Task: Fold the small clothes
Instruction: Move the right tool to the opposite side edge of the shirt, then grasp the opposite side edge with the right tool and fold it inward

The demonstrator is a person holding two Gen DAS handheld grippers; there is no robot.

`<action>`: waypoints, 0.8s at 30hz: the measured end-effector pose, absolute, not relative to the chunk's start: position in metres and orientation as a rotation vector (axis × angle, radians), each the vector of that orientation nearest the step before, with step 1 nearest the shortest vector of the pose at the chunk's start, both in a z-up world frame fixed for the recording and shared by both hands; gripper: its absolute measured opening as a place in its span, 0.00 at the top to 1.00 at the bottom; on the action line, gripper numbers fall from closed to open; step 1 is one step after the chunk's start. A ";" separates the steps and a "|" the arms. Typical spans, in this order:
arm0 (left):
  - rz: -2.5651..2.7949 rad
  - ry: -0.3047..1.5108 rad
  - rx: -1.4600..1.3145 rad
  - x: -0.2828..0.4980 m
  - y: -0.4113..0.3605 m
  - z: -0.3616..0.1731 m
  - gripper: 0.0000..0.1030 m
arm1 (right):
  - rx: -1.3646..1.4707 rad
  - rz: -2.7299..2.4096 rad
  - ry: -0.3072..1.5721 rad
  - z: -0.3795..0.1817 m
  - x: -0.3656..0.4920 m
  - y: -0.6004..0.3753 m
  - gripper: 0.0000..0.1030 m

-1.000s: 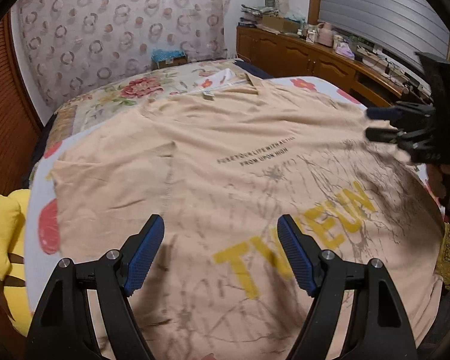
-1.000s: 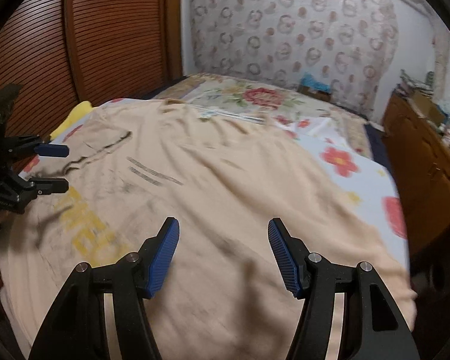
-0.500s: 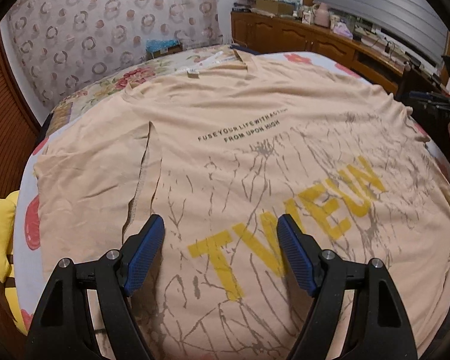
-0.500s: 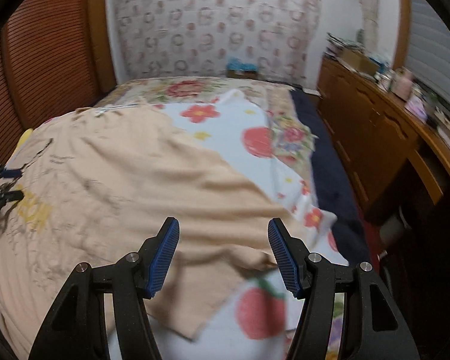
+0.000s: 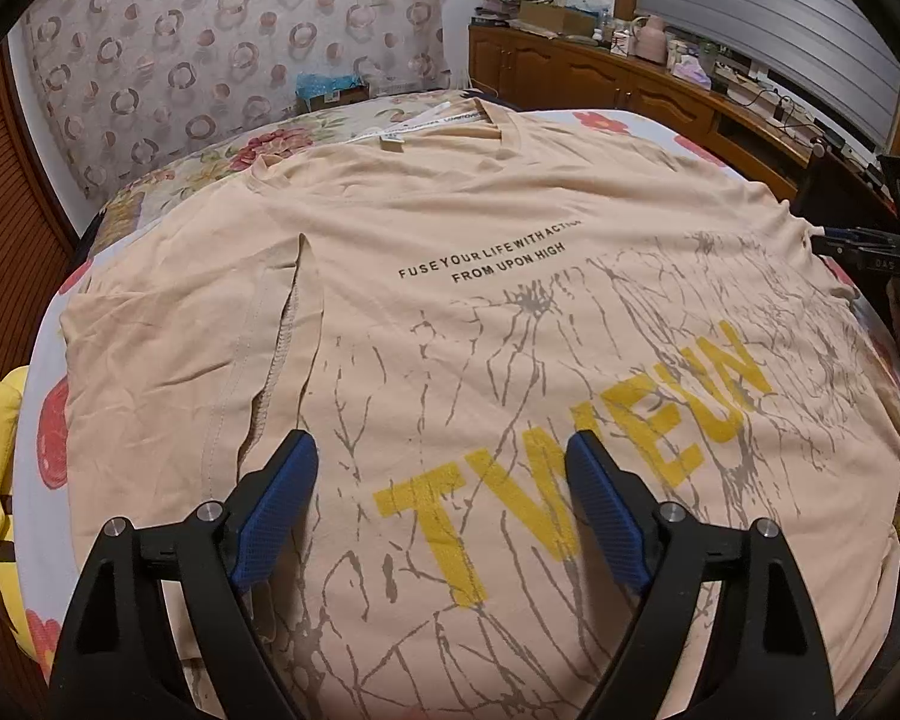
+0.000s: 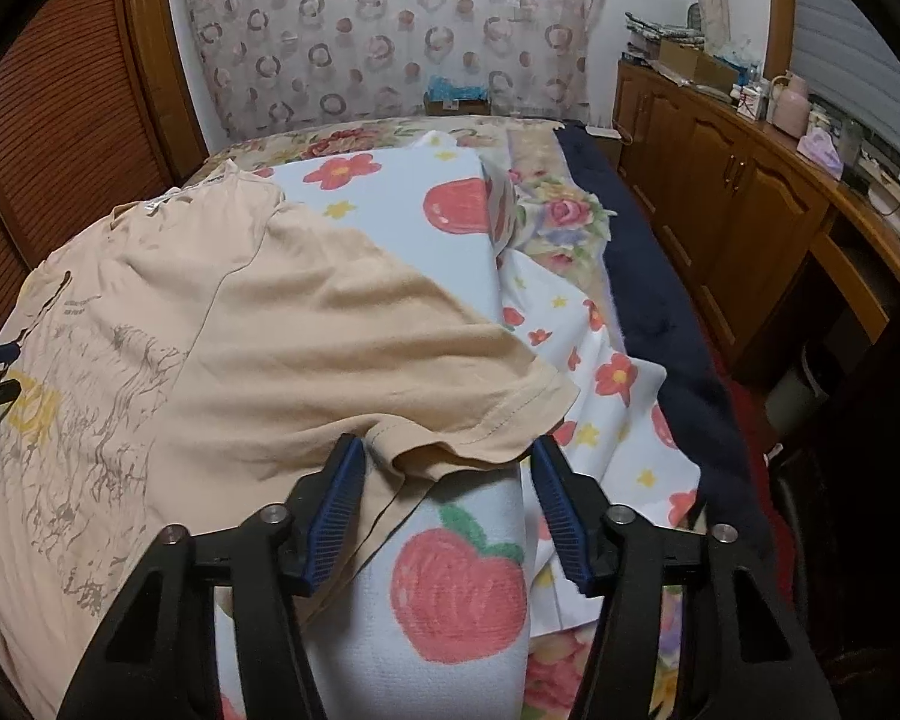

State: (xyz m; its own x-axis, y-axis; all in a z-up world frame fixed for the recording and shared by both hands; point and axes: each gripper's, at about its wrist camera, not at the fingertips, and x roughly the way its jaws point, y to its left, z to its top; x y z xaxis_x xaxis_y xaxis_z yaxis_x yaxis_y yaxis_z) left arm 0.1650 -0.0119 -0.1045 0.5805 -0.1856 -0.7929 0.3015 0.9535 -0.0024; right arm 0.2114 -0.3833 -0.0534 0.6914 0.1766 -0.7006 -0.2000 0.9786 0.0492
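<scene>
T-shirt [image 5: 450, 276] of peach cotton lies spread face up across the bed, collar toward the patterned curtain [image 5: 210, 60]. In the left wrist view its chest carries small black lettering, a web of grey crack lines and big yellow letters nearer the hem. One short sleeve [image 5: 168, 360] lies flat beside the body, its seam puckered. The left gripper [image 5: 444, 480] hangs over the yellow print, its blue pads spread wide and clamping nothing; the jaws have just been opening. At the shirt's far side edge the right gripper [image 5: 858, 252] shows as a dark shape.

In the right wrist view the T-shirt [image 6: 270, 330] covers the near part of a strawberry-print blanket [image 6: 450, 588]. The other sleeve's hem [image 6: 480, 420] is rumpled and lifted, lying between the right gripper's [image 6: 447, 468] pads. Those jaws have just been closing, yet gaps remain and the pads do not pinch the cloth.
</scene>
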 end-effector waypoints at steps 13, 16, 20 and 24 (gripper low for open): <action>-0.247 0.935 0.121 0.169 -0.009 -0.108 0.00 | -0.116 0.242 0.744 -0.055 0.202 -0.378 0.94; -0.247 0.935 0.122 0.169 -0.009 -0.109 0.00 | -0.114 0.262 0.709 -0.048 0.199 -0.376 0.95; -0.250 0.938 0.122 0.167 -0.009 -0.108 0.00 | -0.109 0.319 0.646 -0.029 0.189 -0.365 0.95; -0.242 0.922 0.126 0.164 -0.005 -0.104 0.00 | -0.133 0.390 0.591 -0.008 0.179 -0.339 0.95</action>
